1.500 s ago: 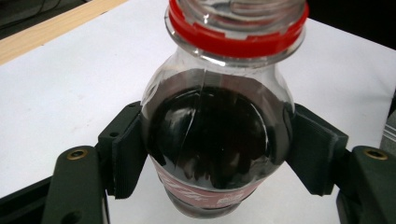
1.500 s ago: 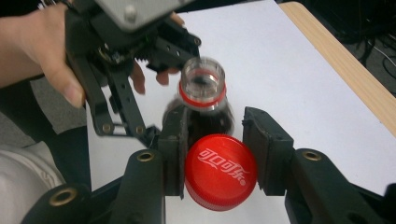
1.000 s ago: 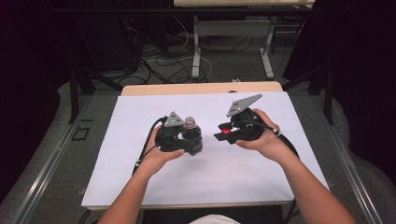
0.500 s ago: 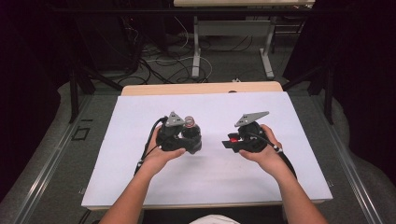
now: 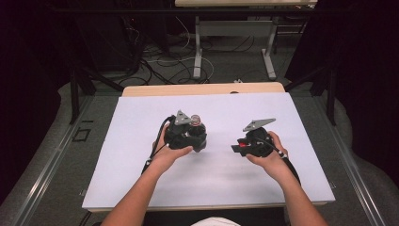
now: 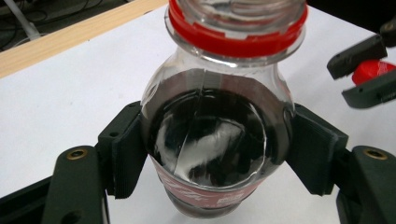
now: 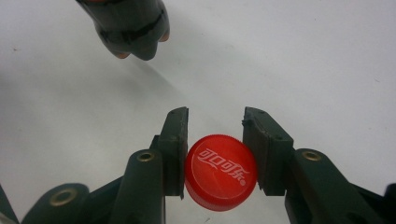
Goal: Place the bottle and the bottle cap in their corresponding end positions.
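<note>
A small clear plastic bottle [image 6: 215, 135] with dark liquid, a red neck ring and a red-and-white label stands uncapped near the middle of the white counter [image 5: 117, 141]. Its rounded shoulder narrows to an open threaded mouth. The left tool [image 6: 215, 154] is clenched on the bottle's body: two flat, ribbed black pads press against opposite sides of the curved wall. In the high view the left tool [image 5: 187, 135] and the left hand [image 5: 165, 153] around it sit just left of the counter's centre, a grey three-cornered plate on top.

The round red cap [image 7: 220, 171], with a finely ridged edge and white lettering on its flat top, is gripped edge to edge between the jaws of the right tool [image 7: 215, 151], above the smooth white surface. The right tool [image 5: 251, 140], in the right hand [image 5: 269, 153], lies to the right of the bottle, apart from it. A pale wooden edge [image 5: 202, 89] borders the counter's far side.
</note>
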